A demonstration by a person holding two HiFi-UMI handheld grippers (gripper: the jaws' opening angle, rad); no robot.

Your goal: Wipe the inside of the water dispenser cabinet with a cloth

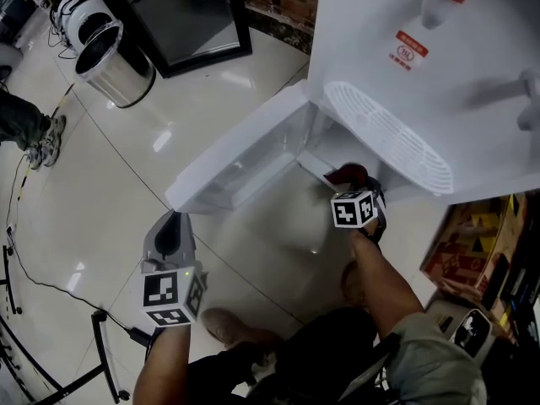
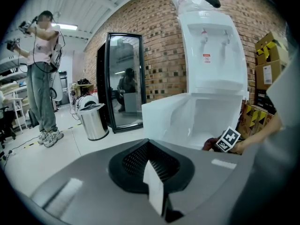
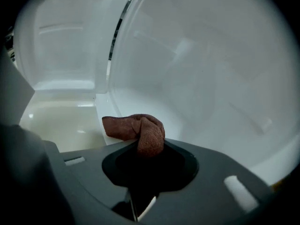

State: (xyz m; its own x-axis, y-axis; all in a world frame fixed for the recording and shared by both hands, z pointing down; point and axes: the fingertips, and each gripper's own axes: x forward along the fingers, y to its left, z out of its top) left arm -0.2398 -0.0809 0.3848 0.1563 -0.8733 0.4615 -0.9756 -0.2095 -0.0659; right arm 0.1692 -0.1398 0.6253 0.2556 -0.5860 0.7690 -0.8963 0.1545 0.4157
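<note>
The white water dispenser [image 1: 405,57] stands at the upper right of the head view, and its lower cabinet door [image 1: 245,150] hangs open to the left. My right gripper [image 1: 361,184] is at the cabinet opening, shut on a bunched reddish-brown cloth [image 1: 348,175]. In the right gripper view the cloth [image 3: 138,130] sticks out of the jaws [image 3: 147,161] just above the white cabinet floor, with the curved inner wall [image 3: 201,69] close ahead. My left gripper [image 1: 173,224] hangs low, in front of the door and apart from it, shut and empty [image 2: 152,175].
A steel bin [image 1: 110,57] and a black-framed glass panel [image 1: 181,15] stand on the glossy floor beyond the door. Cardboard boxes [image 1: 472,243] sit right of the dispenser. Another person [image 2: 44,69] stands far off at the left. Cables [image 1: 25,251] run along the floor's left side.
</note>
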